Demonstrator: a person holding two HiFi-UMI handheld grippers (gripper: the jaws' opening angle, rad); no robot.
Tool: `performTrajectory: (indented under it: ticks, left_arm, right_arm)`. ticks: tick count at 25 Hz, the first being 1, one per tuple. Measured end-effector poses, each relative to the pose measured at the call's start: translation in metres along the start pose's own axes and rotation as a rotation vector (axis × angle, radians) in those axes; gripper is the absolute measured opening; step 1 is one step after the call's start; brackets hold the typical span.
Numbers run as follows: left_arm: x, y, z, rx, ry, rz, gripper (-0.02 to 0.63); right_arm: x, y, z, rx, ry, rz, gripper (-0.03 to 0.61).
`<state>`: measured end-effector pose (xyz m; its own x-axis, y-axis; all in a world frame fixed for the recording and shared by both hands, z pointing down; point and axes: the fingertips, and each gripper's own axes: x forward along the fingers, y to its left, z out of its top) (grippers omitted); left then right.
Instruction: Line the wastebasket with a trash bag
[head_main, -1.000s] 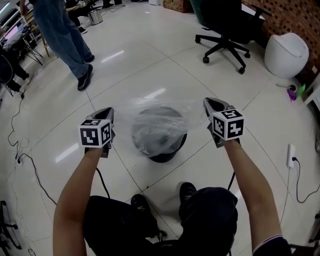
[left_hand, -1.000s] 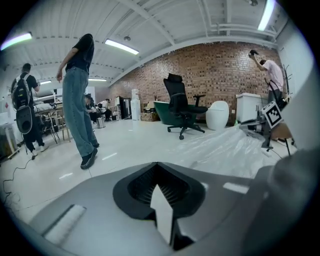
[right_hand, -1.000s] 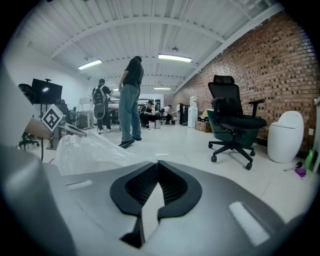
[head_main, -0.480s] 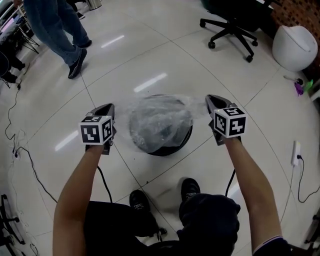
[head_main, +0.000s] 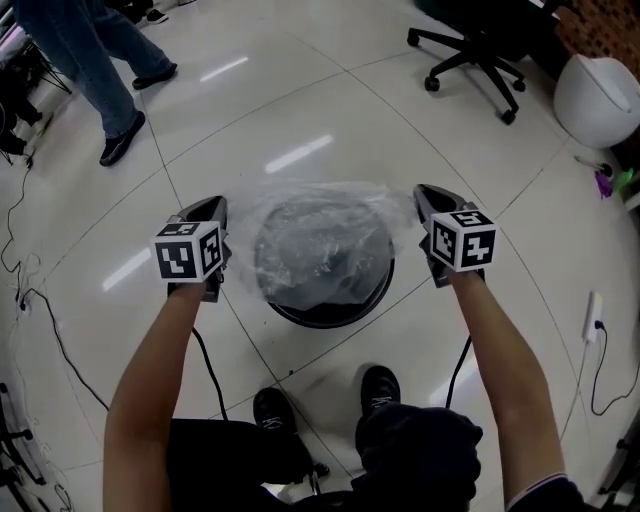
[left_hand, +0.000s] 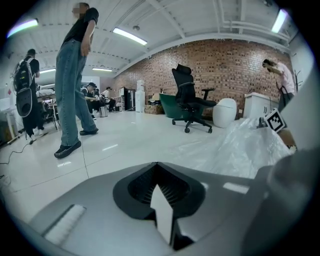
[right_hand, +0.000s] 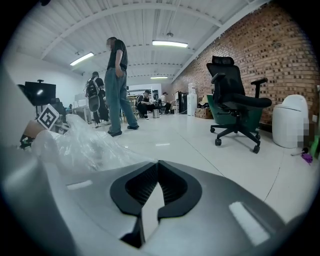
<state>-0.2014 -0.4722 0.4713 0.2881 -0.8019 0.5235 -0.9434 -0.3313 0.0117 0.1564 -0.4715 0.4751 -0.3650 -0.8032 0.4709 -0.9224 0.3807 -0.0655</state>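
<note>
Both grippers have come lower than a second ago, and the wastebasket (head_main: 331, 314) looks larger under them. The left gripper (head_main: 213, 204) and the right gripper (head_main: 426, 193) each have the jaws pressed together on an edge of the clear trash bag (head_main: 322, 232). The bag is stretched between them, over the mouth of the black wastebasket on the floor. The film covers the opening. A standing person's legs (head_main: 88, 62) and an office chair (head_main: 478, 48) are well apart. Only the gripper views show the brick wall (right_hand: 280, 55); only the head view shows the wastebasket.
</note>
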Motion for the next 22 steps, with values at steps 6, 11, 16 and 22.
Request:
performTrajectory:
  ticks: [6, 11, 16, 22]
  left_arm:
    - [0.015, 0.001, -0.026, -0.017, 0.072, -0.002, 0.011]
    - [0.015, 0.001, -0.058, -0.028, 0.136, -0.02, 0.012]
    - [0.009, -0.009, -0.08, -0.032, 0.183, -0.06, 0.012]
    - [-0.005, -0.024, -0.09, -0.028, 0.216, -0.117, 0.012]
  right_arm:
    - [0.019, -0.004, -0.023, 0.009, 0.044, 0.012, 0.002]
    - [0.027, 0.003, -0.052, 0.017, 0.091, 0.032, 0.002]
    - [0.02, 0.007, -0.07, 0.039, 0.107, 0.041, 0.002]
    - [0.005, 0.013, -0.083, 0.056, 0.116, 0.042, 0.002]
